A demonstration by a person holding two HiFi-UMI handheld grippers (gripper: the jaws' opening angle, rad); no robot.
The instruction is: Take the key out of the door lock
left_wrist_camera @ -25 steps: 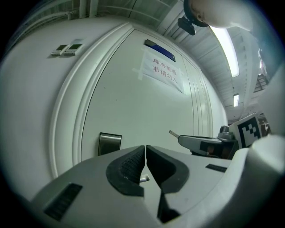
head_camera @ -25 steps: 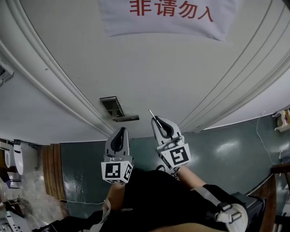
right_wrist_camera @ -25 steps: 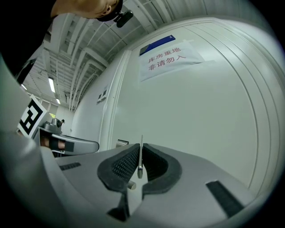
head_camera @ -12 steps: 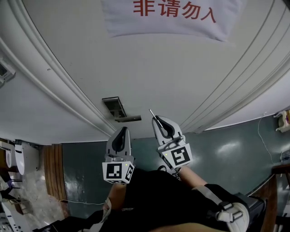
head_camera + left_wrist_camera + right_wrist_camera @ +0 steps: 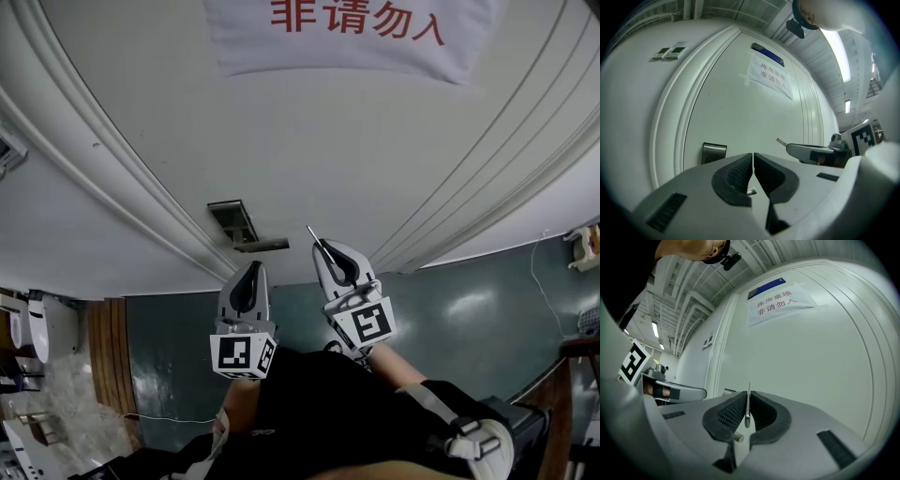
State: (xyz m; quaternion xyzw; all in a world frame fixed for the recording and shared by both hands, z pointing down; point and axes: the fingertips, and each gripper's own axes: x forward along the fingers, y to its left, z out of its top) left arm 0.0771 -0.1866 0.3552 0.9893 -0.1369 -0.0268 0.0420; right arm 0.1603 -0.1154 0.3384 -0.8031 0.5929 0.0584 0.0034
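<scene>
A white rectangular paper sign (image 5: 347, 33) with red printed characters is hanging on the upper part of the white moulded door (image 5: 309, 141). A narrow dark-blue label strip (image 5: 767, 53) is sitting just above the sign. Two small rectangular wall switch plates (image 5: 670, 52) are sitting on the white wall beside the door frame. A long fluorescent ceiling lamp (image 5: 840, 47) is glowing overhead. A glossy dark-green floor (image 5: 469, 309) is reflecting light, and a brown wood-grain panel (image 5: 103, 352) is bordering its left side.

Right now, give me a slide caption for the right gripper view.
Right gripper, jaws shut on the key, held before the white door with its paper sign.
</scene>
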